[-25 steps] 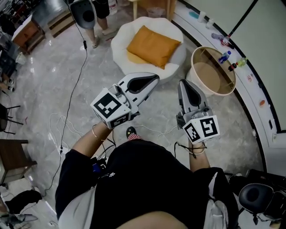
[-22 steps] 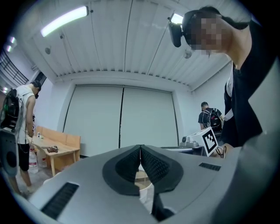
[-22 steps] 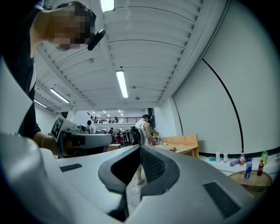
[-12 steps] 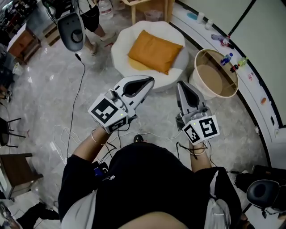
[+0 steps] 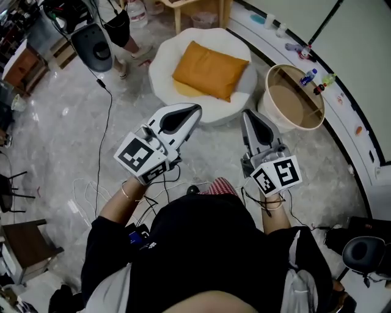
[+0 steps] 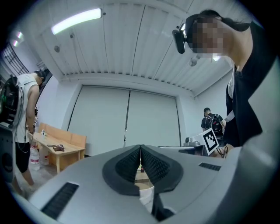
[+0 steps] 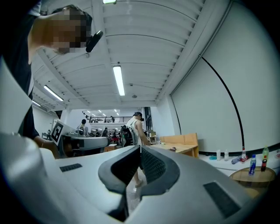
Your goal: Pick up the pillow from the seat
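Note:
An orange pillow (image 5: 209,70) lies on a round white seat (image 5: 165,52) at the top middle of the head view. My left gripper (image 5: 197,110) is shut and empty, its tip just short of the seat's near rim. My right gripper (image 5: 247,114) is also shut with nothing in it, and hangs to the right of the seat's near edge. In the left gripper view the jaws (image 6: 140,147) meet at the tip. The right gripper view shows the same closed jaws (image 7: 141,147). Neither gripper touches the pillow.
A round wicker basket (image 5: 276,114) stands right of the seat. Bottles (image 5: 307,77) line a white ledge at upper right. A person (image 5: 125,30) stands behind the seat by a wooden table (image 5: 177,5). A black cable (image 5: 107,122) runs over the marble floor on the left.
Both grippers, still shut, have come nearer the seat as I step forward. The seat and pillow now sit lower and closer in the head view.

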A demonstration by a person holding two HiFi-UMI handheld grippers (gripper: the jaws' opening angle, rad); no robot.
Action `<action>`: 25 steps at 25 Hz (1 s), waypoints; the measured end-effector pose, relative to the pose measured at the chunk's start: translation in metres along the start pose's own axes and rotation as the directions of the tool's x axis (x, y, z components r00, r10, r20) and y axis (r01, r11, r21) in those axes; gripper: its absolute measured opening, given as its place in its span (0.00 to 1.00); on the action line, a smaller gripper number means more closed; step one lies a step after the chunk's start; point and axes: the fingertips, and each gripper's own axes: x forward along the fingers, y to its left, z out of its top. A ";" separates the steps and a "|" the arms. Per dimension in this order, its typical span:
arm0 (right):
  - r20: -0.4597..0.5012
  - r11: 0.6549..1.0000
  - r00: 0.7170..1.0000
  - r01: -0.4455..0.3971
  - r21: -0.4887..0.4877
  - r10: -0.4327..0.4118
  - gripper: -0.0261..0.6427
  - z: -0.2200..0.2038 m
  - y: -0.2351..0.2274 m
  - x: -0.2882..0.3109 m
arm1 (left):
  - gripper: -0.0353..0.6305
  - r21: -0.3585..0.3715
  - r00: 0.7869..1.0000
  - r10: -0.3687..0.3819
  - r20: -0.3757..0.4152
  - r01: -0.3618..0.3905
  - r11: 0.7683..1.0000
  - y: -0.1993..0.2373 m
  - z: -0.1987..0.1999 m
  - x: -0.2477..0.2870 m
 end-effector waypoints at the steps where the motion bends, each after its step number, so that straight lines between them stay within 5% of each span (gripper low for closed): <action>1: -0.001 1.000 1.000 0.001 0.000 -0.001 0.07 0.001 -0.002 0.001 | 0.07 -0.006 1.000 -0.002 -0.001 0.002 1.000 0.002 -0.001 0.000; 9: -0.003 1.000 1.000 -0.019 -0.010 0.019 0.07 0.000 -0.012 0.027 | 0.07 0.008 0.999 0.052 0.004 -0.052 0.999 0.030 0.003 -0.004; 14: 0.000 0.998 0.998 -0.056 -0.013 0.056 0.07 -0.001 -0.008 0.049 | 0.07 -0.153 0.992 0.072 0.101 -0.056 0.987 0.053 0.014 -0.014; 25: 0.044 0.998 0.997 -0.064 0.020 0.063 0.07 -0.003 -0.047 0.098 | 0.07 -0.054 0.994 0.106 0.018 -0.105 0.993 0.102 0.009 0.013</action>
